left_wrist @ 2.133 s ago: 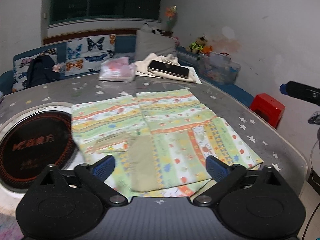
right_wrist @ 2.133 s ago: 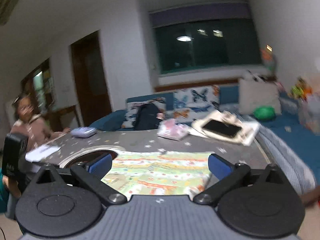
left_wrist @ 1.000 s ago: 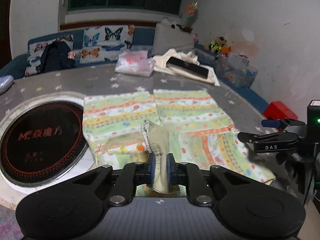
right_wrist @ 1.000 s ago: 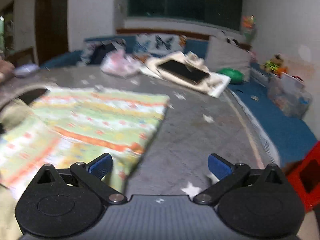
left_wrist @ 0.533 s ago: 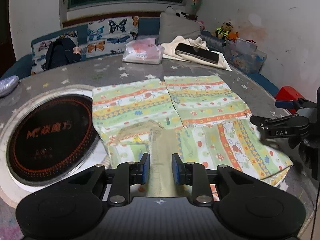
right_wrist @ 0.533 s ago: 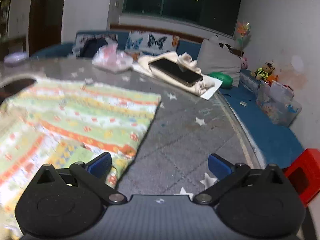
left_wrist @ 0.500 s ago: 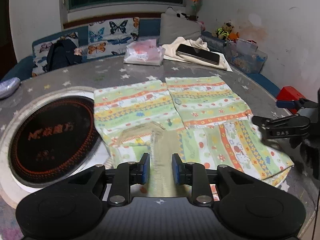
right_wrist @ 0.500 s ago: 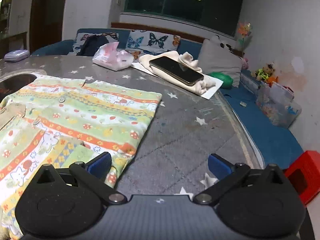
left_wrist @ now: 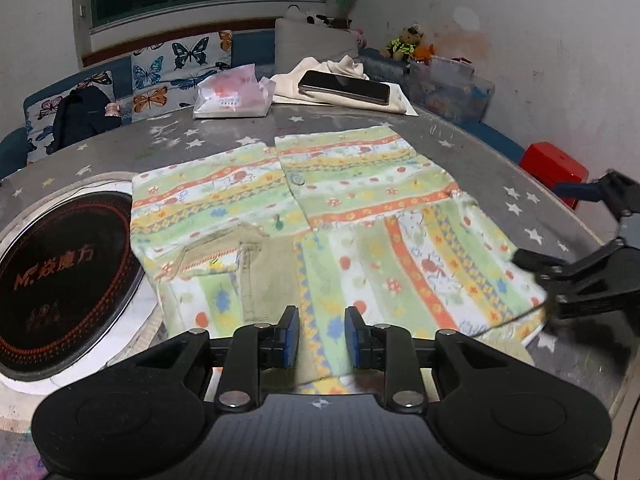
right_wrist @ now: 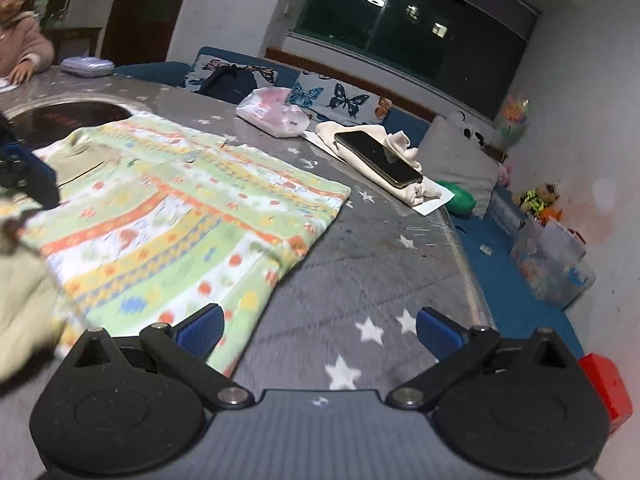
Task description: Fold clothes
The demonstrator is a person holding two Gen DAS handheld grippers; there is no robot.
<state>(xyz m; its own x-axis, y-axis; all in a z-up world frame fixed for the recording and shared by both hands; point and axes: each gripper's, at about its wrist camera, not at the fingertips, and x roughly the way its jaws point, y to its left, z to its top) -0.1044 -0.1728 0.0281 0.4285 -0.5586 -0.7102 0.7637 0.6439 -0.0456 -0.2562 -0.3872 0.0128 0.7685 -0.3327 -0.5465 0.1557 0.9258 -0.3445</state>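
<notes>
Soft, light flannel, the striped garment (left_wrist: 320,216) lies flat on the starry table (left_wrist: 480,152) and should be pinched at a hem corner. The left gripper (left_wrist: 318,338) hovers narrowly parted over its near edge, gripping nothing. The right gripper (right_wrist: 318,326) gapes wide; only its view shows a child (right_wrist: 18,44).
</notes>
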